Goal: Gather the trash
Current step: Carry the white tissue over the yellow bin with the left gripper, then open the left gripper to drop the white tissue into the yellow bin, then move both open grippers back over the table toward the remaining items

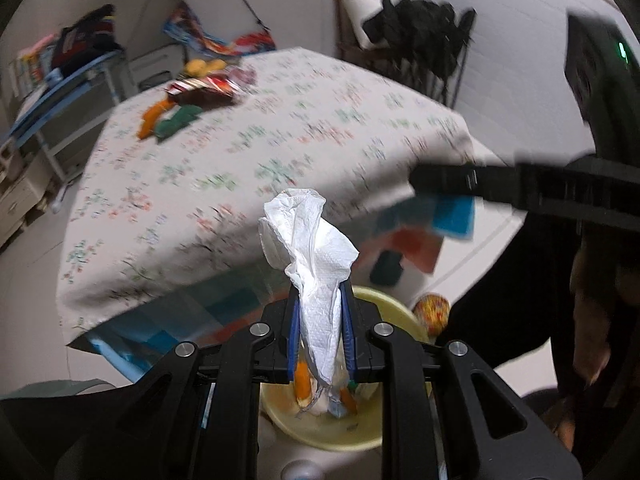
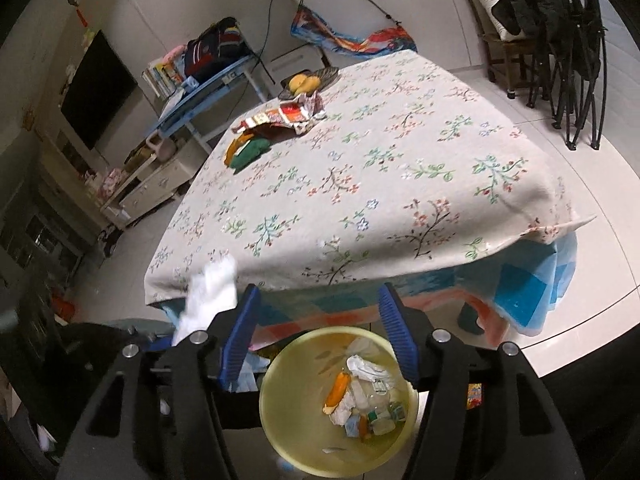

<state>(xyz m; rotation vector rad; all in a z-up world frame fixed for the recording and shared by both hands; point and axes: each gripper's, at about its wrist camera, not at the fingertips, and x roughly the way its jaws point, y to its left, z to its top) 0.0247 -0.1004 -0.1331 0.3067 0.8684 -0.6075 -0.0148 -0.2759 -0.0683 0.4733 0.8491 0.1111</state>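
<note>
Left gripper [image 1: 319, 332] clamps tissue [image 1: 316, 264] above bin [image 1: 384, 300].

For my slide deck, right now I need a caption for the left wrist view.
Left gripper clamps a crumpled white tissue above the yellow bin beside the floral-clothed table.

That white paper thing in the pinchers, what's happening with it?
A person is clearing trash off the flowered tablecloth table. The left gripper is shut on a crumpled white paper towel, above the round yellow plastic bin on the floor, which already holds wrappers and scraps. The right gripper is open with nothing between its blue pads, also over the bin. More colourful wrappers lie at the table's far end.
</note>
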